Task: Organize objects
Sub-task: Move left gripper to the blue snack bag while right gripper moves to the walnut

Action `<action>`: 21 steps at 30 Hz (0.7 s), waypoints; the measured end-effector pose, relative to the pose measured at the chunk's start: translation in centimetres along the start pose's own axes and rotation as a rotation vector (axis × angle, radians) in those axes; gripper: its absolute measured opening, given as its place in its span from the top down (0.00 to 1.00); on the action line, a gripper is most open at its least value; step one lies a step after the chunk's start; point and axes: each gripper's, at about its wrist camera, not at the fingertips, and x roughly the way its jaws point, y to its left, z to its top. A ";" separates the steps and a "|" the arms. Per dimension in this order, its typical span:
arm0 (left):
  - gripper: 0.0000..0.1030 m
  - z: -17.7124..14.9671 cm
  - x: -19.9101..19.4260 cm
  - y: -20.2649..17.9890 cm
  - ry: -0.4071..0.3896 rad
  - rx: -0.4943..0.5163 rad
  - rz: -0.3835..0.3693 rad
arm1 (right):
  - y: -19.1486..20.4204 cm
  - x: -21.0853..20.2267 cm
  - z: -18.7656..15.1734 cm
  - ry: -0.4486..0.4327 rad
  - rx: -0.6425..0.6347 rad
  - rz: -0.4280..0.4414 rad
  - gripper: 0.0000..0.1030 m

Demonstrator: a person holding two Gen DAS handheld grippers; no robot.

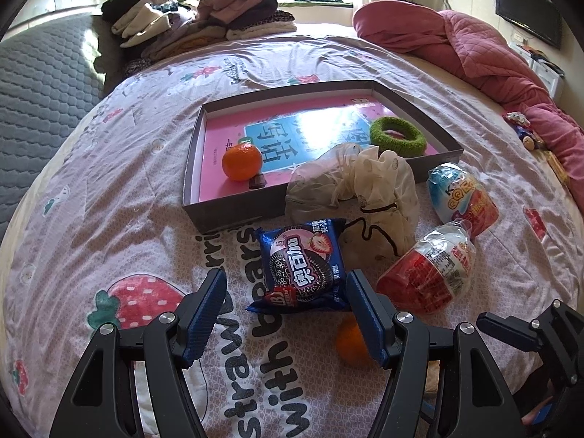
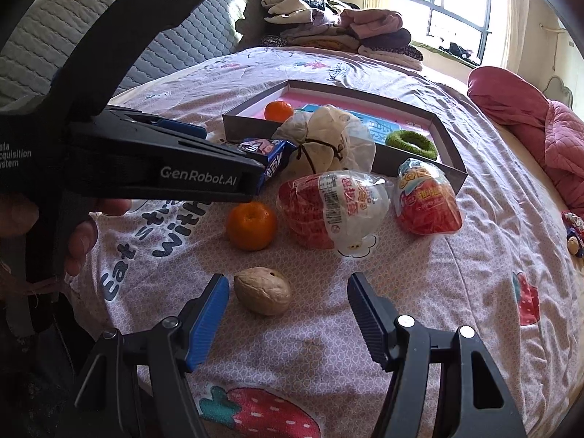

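Left gripper (image 1: 286,297) is hovering with fingers apart, bracketing the blue cookie packet (image 1: 304,266) without pressing it. Right gripper (image 2: 288,299) is hovering likewise, fingers spread around the walnut (image 2: 262,295) (no contact visible). Both items are lying on the bedspread (image 2: 419,284), near the shallow box (image 1: 193,168) containing 1 orange (image 1: 242,162).

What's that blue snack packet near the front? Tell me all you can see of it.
The blue cookie packet is a glossy plastic wrapper, sealed and puffed, printed with a dark sandwich cookie, a strawberry and white characters. It lies flat on the strawberry-print bedsheet, just in front of the shallow grey box. The left gripper has its jaws open on either side of the packet's near end, not pressing on it.
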 end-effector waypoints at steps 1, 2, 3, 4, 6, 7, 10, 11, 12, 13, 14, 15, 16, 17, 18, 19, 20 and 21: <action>0.32 0.0 0.1 0.1 0.002 -0.004 -0.002 | 0.0 0.1 0.0 0.000 0.002 0.002 0.35; 0.32 0.1 0.3 0.1 0.005 -0.006 -0.005 | 0.0 0.2 0.0 0.000 0.003 0.006 0.35; 0.32 0.1 0.4 0.1 0.007 -0.008 -0.008 | 0.0 0.2 0.0 0.001 0.003 0.008 0.35; 0.32 0.1 0.4 0.1 0.007 -0.009 -0.009 | 0.0 0.3 -0.1 0.001 0.004 0.008 0.35; 0.32 0.2 0.6 0.0 0.007 -0.007 -0.007 | 0.0 0.5 -0.1 0.004 0.004 0.011 0.35; 0.32 0.2 0.6 -0.1 0.008 -0.008 -0.008 | 0.0 0.6 -0.1 0.007 0.005 0.011 0.35; 0.32 0.2 0.8 -0.1 0.010 -0.008 -0.011 | 0.0 0.8 -0.1 0.011 0.003 0.013 0.35; 0.32 0.3 0.8 -0.1 0.011 -0.009 -0.012 | 0.1 0.8 -0.2 0.009 0.001 0.012 0.35; 0.32 0.3 0.9 -0.1 0.013 -0.012 -0.013 | 0.0 0.9 -0.2 0.009 0.001 0.011 0.35; 0.32 0.3 1.0 -0.1 0.014 -0.014 -0.016 | 0.0 0.9 -0.2 0.011 0.001 0.009 0.35; 0.32 0.4 1.1 -0.1 0.016 -0.015 -0.016 | -0.1 1.0 -0.2 0.011 0.003 0.006 0.35; 0.32 0.4 1.1 -0.1 0.017 -0.017 -0.016 | -0.2 1.1 -0.2 0.011 0.003 0.005 0.35; 0.32 0.4 1.2 -0.1 0.017 -0.019 -0.018 | -0.2 1.2 -0.2 0.013 0.006 0.003 0.35; 0.32 0.4 1.3 -0.1 0.017 -0.020 -0.018 | -0.3 1.2 -0.2 0.015 0.009 0.003 0.35; 0.32 0.5 1.3 -0.1 0.018 -0.020 -0.017 | -0.3 1.3 -0.2 0.017 0.009 0.009 0.35; 0.32 0.5 1.4 -0.1 0.018 -0.022 -0.017 | -0.4 1.3 -0.2 0.018 0.009 0.012 0.35; 0.32 0.5 1.5 -0.1 0.018 -0.023 -0.017 | -0.4 1.3 -0.2 0.017 0.008 0.013 0.35; 0.32 0.5 1.6 -0.1 0.020 -0.025 -0.019 | -0.3 1.3 -0.2 0.016 0.004 0.014 0.35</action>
